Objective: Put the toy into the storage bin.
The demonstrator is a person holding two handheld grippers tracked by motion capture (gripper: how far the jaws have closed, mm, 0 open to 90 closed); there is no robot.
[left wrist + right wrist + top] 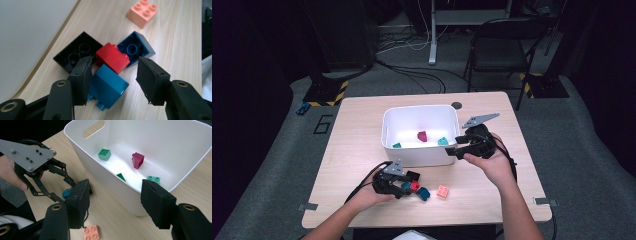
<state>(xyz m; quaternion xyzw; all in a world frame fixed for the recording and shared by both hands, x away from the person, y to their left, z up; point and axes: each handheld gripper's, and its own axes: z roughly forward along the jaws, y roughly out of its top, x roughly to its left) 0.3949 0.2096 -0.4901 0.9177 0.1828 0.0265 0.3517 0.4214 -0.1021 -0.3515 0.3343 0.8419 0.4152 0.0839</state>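
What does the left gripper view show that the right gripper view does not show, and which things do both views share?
Left gripper view alone: a black brick, a red brick and a dark blue brick lying close together, with a teal brick between the open jaws of the left gripper, touching one pad.

Right gripper view alone: the inside of the white bin, holding a maroon piece and green bricks, and the open right gripper.

Shared: the peach brick, the bin's outer wall and the wooden table.
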